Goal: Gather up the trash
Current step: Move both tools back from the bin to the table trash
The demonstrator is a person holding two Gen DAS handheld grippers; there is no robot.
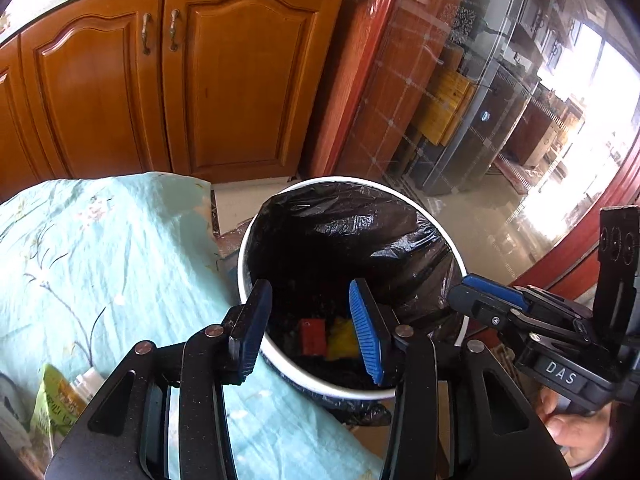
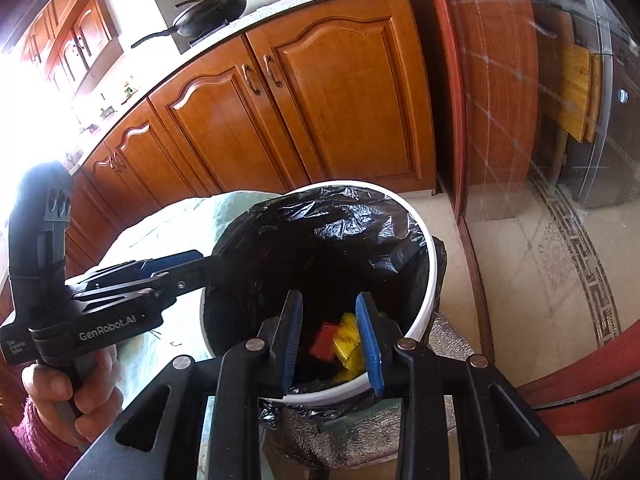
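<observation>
The left gripper point(image 1: 308, 332) is a black, speckled frame with silver round pivot pins and two fingers point(image 1: 365, 340) faced with ribbed blue pads; its side reads "GenRobot.AI" in white. The right gripper point(image 2: 330, 344) has the same build, with a white "DAS" label on its body. The hand point(image 2: 72, 396) on the left handle shows a dark pink knitted sleeve point(image 2: 38, 440).
</observation>
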